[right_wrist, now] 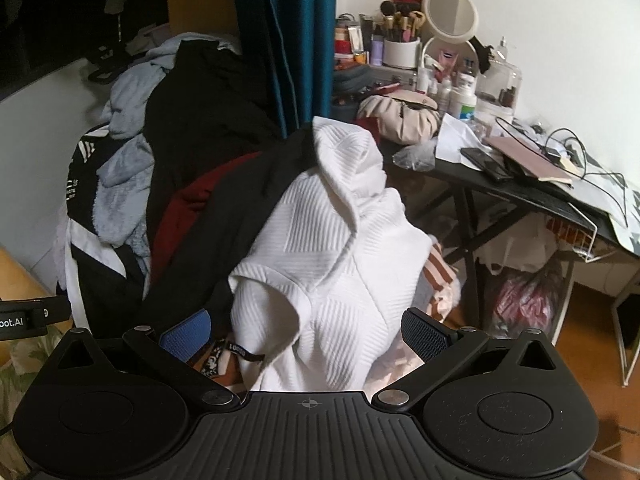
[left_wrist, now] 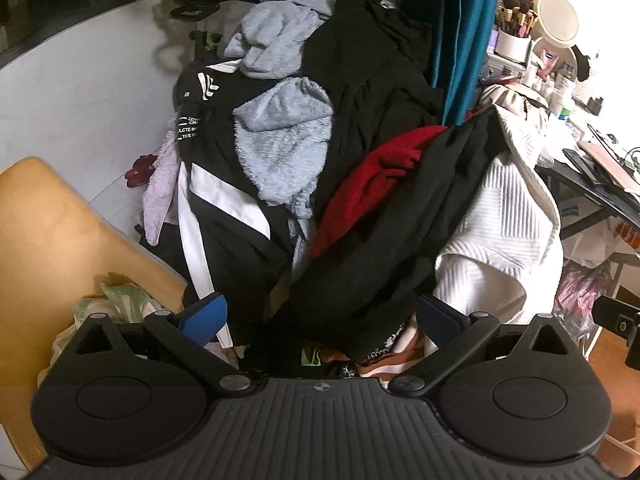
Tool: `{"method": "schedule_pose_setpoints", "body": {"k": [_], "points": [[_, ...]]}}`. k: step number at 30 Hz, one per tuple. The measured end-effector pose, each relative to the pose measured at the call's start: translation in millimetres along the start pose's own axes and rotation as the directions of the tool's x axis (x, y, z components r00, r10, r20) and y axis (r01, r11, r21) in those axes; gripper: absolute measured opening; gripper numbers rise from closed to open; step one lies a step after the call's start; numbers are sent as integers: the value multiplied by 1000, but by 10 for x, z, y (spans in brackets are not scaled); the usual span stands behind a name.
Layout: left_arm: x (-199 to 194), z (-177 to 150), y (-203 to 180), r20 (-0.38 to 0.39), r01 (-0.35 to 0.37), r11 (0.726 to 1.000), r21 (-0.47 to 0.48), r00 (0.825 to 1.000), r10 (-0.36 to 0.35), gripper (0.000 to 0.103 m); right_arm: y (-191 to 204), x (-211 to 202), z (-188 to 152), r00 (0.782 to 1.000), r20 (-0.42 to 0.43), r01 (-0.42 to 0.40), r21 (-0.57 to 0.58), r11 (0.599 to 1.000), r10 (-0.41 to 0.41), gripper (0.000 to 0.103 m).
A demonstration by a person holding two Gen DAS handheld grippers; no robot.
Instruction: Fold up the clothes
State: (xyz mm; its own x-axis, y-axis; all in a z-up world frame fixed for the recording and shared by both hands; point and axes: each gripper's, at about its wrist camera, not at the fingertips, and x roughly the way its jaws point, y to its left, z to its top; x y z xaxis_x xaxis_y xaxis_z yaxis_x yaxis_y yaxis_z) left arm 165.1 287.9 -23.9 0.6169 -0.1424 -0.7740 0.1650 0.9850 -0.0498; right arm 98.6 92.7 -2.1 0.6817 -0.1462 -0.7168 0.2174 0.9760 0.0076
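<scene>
Two open grippers (left_wrist: 320, 316) (right_wrist: 306, 334), perhaps seven garments (left_wrist: 360, 120)

The heap of clothes (left_wrist: 320, 140) fills the middle of both views and blocks the way straight ahead; the left tongs (left_wrist: 320, 314) stand wide apart w/ a black garment (left_wrist: 400, 220) hanging between the pads; the right tongs (right_wrist: 306, 332) stand wide apart around a white ribbed garment (right_wrist: 332, 240); to the right the surface (right_wrist: 516, 190) is crowded w/ bottles, cables etc.; free room is at left, betw. heap and white wall (left_wrist: 80, 80).
</scene>
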Motion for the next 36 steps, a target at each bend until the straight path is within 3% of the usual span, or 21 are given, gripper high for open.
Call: {"method": "schedule_pose_setpoints", "body": {"k": [36], "points": [[171, 147, 156, -6, -2, 999, 43, 1000, 3, 103, 188, 235, 127, 1000, 14, 0, 55, 998, 0, 102]]}}
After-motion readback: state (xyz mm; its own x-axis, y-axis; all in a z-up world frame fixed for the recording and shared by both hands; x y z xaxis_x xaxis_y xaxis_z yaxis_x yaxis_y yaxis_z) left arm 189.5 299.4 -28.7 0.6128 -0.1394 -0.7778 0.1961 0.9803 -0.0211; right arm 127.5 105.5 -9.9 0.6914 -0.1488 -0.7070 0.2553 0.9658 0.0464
